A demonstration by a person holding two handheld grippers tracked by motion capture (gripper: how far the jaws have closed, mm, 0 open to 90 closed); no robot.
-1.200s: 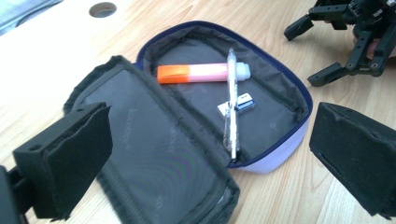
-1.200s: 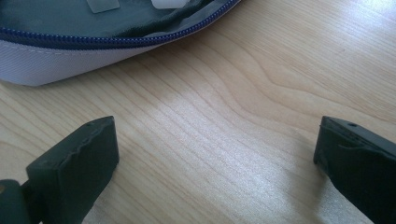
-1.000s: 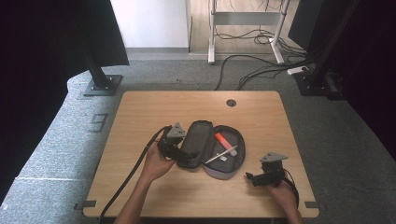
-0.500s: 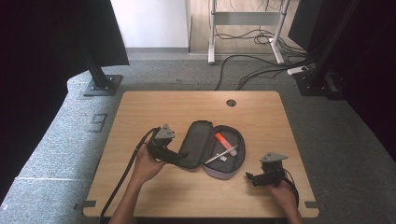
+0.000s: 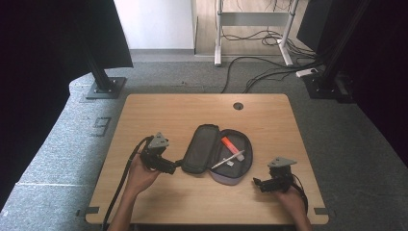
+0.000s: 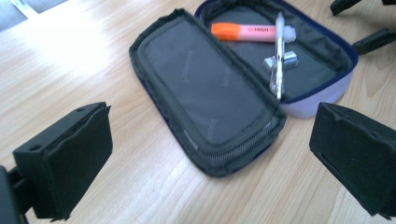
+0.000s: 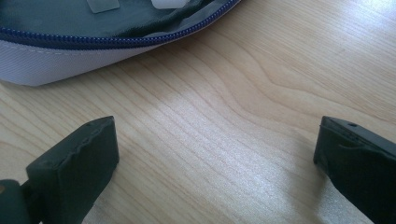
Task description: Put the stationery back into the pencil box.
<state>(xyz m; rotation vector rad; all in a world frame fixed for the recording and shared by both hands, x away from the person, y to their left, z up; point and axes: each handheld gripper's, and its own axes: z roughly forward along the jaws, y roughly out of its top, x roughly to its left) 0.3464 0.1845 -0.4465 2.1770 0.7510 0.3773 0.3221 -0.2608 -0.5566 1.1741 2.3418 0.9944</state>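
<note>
Pencil case [image 5: 216, 155] open | holds highlighter [image 5: 228, 144], pen [image 5: 228, 159] | table [image 5: 192, 110]

I can read very little here. On the orange marker [image 6: 250, 31] in the open pencil case [image 6: 299, 70] I see dark letters that look like "HIGH", and the rest of the word is too small for me to read. On the grey floor left of the table I see a big "9" painted in a box [image 5: 100, 126]. I find no other words or numbers.
</note>
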